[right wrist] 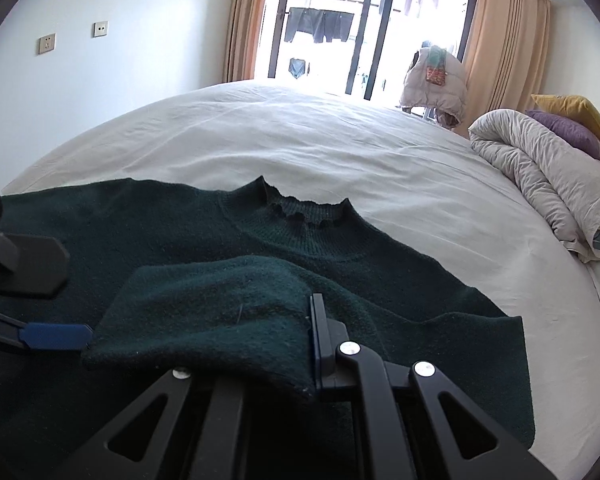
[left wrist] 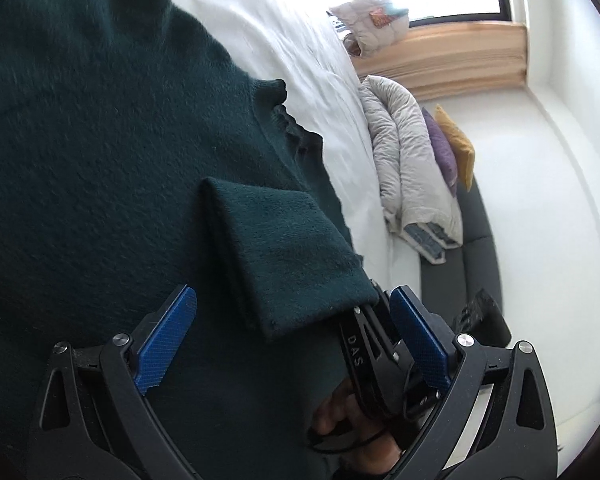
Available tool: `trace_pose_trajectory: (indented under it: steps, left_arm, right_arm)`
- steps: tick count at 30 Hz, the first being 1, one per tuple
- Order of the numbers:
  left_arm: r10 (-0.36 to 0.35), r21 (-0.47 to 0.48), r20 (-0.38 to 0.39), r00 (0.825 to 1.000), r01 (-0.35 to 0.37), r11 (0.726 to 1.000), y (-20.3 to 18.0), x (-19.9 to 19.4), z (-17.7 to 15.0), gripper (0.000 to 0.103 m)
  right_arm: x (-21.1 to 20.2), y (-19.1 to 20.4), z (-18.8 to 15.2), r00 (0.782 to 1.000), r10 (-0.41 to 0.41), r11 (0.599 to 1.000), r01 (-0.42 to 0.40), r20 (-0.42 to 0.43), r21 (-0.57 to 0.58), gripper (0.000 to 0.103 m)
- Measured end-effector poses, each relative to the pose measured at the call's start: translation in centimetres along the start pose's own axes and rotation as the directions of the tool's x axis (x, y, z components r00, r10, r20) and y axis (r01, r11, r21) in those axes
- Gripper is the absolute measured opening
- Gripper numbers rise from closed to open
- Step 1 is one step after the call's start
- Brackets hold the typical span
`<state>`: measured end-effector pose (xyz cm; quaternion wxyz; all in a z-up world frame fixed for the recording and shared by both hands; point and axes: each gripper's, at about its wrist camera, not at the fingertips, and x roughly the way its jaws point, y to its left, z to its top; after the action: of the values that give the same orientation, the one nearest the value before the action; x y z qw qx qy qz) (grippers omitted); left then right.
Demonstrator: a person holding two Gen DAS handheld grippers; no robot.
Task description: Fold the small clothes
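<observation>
Dark green knit sweater (right wrist: 260,248) spread flat on the white bed sheet (right wrist: 300,140), ruffled collar (right wrist: 306,210) toward the far side, hem toward the near edge. One sleeve (right wrist: 204,316) folded inward across the chest, its cuff end pinched in the right gripper (right wrist: 314,344): fingers nearly closed, knit fabric clamped between them and draped over the near finger. Same sleeve visible from the left wrist view (left wrist: 288,256), lying as a folded band over the sweater body (left wrist: 100,160).

Left gripper (left wrist: 292,340) hovering just above the sweater, blue pads (left wrist: 168,340) spread wide, nothing between them but the cloth below and the tip of the right tool. From the right wrist view, one blue pad of that left gripper (right wrist: 56,336) just beside the near left edge of the folded sleeve. A hand (left wrist: 352,436) wrapped round the right tool's handle, low in the left wrist view.

Further out: rolled pale duvet (right wrist: 540,168) at the right edge of the bed, purple pillow (right wrist: 568,130) and yellow pillow (right wrist: 572,108) behind it. Beyond the far side, peach curtains (right wrist: 504,40) flanking a glass door (right wrist: 364,20), a pale puffer jacket (right wrist: 432,80) hanging there, wall sockets (right wrist: 100,29) at far left.
</observation>
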<state>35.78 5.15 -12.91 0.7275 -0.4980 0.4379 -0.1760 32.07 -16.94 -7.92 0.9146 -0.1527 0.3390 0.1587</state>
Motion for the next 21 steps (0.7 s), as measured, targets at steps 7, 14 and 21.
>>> trace_pose_trajectory:
  steps: [7,14,21]
  left_arm:
    - [-0.083,-0.088,-0.015,0.996,0.081,0.993,0.0,2.3,-0.3,0.099]
    - [-0.125,-0.125,-0.003,0.992,0.124,0.984,-0.3,3.3,-0.7,0.097]
    - [-0.171,-0.134,-0.018,0.985,0.167,0.977,-0.3,5.1,0.4,0.029]
  right_arm:
    - [-0.6,-0.6,0.9,1.000,0.024,0.999,-0.025,0.020,0.047,0.008]
    - [-1.7,-0.8,2.2,0.998,0.038,0.998,-0.041,0.049,0.055,0.008]
    - [-1.5,-0.5,1.6,0.999,0.009,0.999,-0.010,0.031,0.040,0.008]
